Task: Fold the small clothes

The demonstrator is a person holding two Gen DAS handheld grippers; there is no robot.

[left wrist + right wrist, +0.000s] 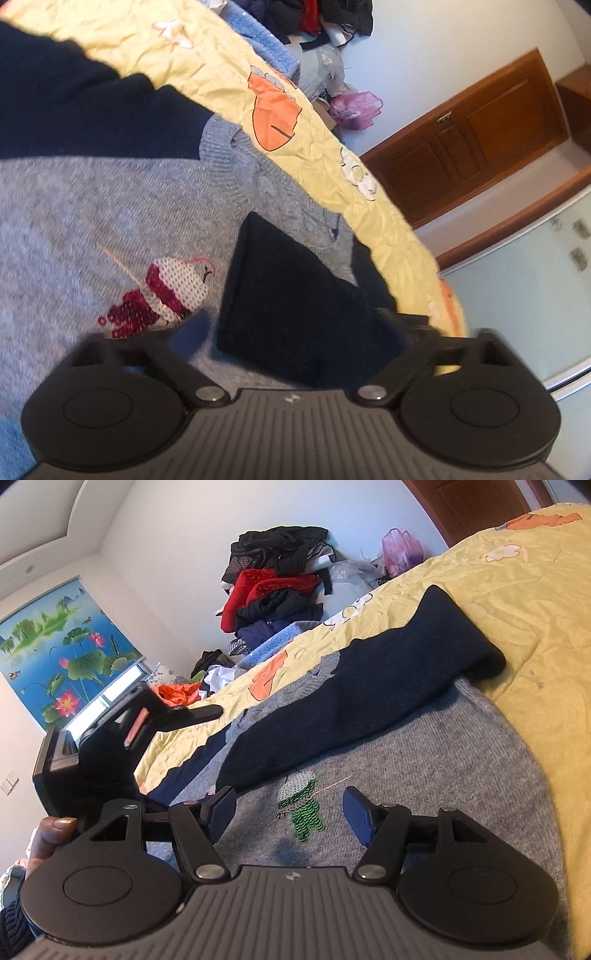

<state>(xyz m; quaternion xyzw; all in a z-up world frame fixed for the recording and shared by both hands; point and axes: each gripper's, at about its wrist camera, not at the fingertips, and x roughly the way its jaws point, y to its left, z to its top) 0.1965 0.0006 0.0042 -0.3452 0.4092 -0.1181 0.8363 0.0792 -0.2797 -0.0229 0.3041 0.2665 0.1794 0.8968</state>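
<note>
A small grey knit sweater (pixel 74 221) with navy sleeves lies on a yellow bedspread (pixel 221 74). It has a sequin figure on the chest, red and white in the left wrist view (pixel 166 295), green in the right wrist view (pixel 301 805). One navy sleeve (pixel 369 686) lies folded across the grey body (pixel 424 757). My left gripper (pixel 295 328) hovers just over the sweater with its jaws wide apart around the other navy sleeve's cuff (pixel 295 302). My right gripper (pixel 290 812) is open just above the chest, with nothing between its fingers.
The yellow bedspread (pixel 517 590) has orange and white prints. Piles of clothes (pixel 277 587) and a pink plastic bag (pixel 402 550) lie beyond the bed. A wooden door (pixel 480 136) is at the right. My left gripper's body (pixel 92 746) shows at the left of the right wrist view.
</note>
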